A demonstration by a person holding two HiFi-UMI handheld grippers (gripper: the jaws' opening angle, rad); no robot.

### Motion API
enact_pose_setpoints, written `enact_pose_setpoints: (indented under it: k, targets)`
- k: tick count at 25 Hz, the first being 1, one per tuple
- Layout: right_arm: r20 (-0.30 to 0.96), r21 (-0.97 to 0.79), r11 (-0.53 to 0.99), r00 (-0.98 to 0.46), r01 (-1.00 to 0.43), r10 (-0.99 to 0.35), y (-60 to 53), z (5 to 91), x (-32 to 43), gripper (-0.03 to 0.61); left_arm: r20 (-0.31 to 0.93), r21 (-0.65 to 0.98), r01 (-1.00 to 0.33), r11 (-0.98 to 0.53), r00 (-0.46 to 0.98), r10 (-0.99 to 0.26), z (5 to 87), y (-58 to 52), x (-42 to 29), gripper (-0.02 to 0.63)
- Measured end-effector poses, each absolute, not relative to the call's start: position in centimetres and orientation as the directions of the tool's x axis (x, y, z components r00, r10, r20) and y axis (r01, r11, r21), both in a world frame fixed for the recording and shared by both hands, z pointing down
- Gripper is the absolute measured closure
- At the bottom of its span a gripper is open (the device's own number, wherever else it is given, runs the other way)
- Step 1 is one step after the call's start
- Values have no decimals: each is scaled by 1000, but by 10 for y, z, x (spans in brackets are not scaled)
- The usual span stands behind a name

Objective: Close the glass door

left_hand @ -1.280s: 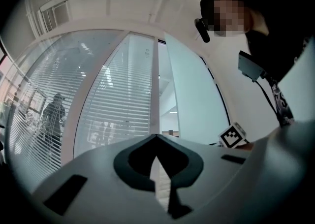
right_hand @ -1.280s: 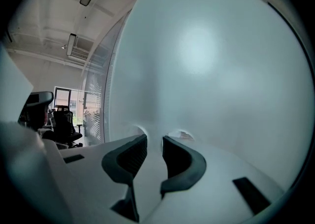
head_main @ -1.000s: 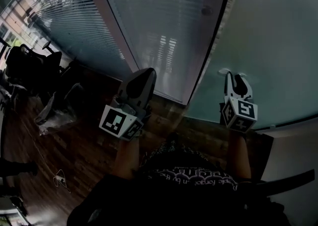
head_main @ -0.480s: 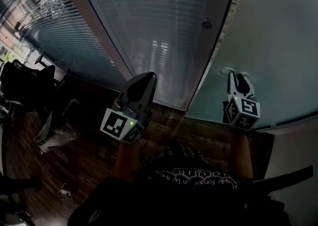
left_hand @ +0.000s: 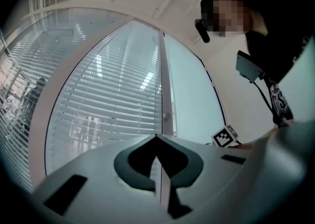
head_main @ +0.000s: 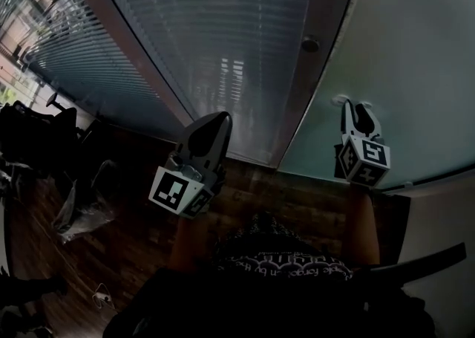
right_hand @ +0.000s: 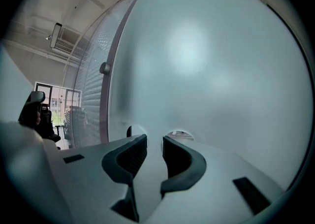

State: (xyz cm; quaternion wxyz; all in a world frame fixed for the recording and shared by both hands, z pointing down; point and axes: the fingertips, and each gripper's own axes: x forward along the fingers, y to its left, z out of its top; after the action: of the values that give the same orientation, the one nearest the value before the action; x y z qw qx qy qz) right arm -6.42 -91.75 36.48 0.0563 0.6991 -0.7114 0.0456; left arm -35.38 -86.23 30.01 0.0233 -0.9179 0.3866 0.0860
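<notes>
The glass door is a frosted pale pane [head_main: 415, 47] filling the upper right of the head view and most of the right gripper view [right_hand: 211, 55]. A round knob [head_main: 310, 44] sits on the strip at its left edge [right_hand: 105, 68] [left_hand: 167, 116]. My right gripper [head_main: 352, 105] points at the frosted pane with its tips right at the glass, jaws open and nothing between them [right_hand: 154, 139]. My left gripper [head_main: 220, 117] is shut and empty [left_hand: 156, 137], held in the air before the glass wall with blinds [head_main: 208, 32].
Dark office chairs [head_main: 30, 128] and a crumpled plastic bag [head_main: 82, 210] are on the wooden floor at the left. A white wall [head_main: 445, 218] borders the door on the right. The right gripper's marker cube [left_hand: 225, 137] shows in the left gripper view.
Both grippers have moved forward together toward the glass. The knob and door edge sit lower and nearer in the head view, and the chairs have slid leftward. Neither gripper's jaws changed.
</notes>
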Motion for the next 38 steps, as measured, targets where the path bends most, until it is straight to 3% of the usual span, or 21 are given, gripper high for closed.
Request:
enact_pose_setpoints:
  k: [38]
  targets:
    - [198,4,-13,13,-1000,-980,-949,358,-55,477,-195,-14,-736,-676,665,-720,288,-872,-358,612]
